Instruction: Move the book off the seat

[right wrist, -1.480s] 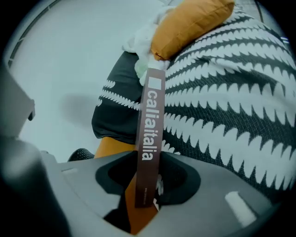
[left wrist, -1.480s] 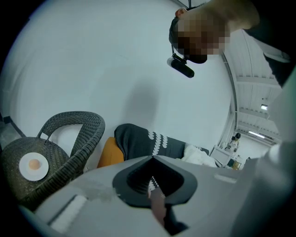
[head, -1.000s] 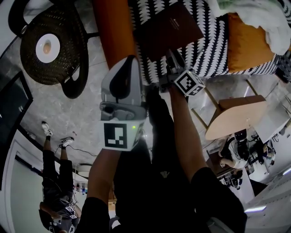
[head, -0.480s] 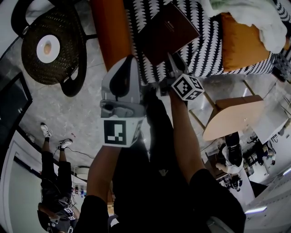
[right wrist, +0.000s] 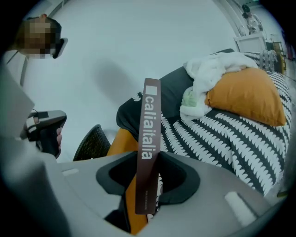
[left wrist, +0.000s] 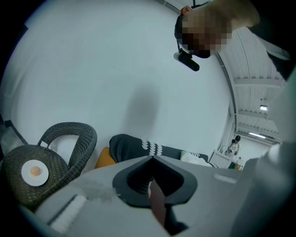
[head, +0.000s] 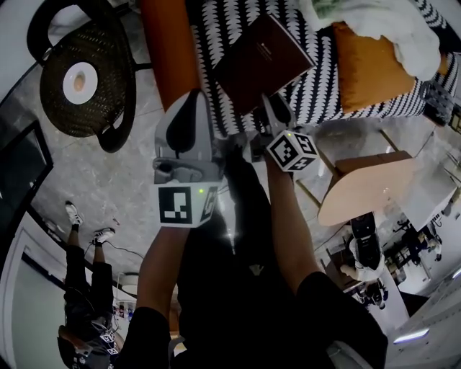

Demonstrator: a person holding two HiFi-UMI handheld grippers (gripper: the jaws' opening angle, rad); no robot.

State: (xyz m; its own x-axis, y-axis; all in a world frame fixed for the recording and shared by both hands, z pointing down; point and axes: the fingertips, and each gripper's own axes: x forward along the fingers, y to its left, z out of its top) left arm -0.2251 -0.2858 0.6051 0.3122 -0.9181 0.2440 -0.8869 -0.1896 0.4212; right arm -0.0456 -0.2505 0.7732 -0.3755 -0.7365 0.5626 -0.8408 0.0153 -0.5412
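Note:
The dark brown book (head: 263,61) is off the black-and-white patterned seat (head: 331,90) and hangs tilted above it. My right gripper (head: 274,109) is shut on the book's near edge. In the right gripper view the book's spine (right wrist: 149,152) stands upright between the jaws of that gripper (right wrist: 148,187). My left gripper (head: 193,101) hovers to the left of the book, over the orange sofa arm (head: 169,50), apart from the book. In the left gripper view the jaws of this gripper (left wrist: 152,185) stand a narrow slit apart with nothing gripped.
An orange cushion (head: 371,68) and a white blanket (head: 382,21) lie on the seat to the right. A dark wicker chair (head: 108,108) with a white plate (head: 79,81) stands at the left. A wooden side table (head: 360,191) is at the right. A person (head: 86,288) stands behind.
My right gripper has risen with the book, which now sits higher and more tilted over the seat. The left gripper has risen a little.

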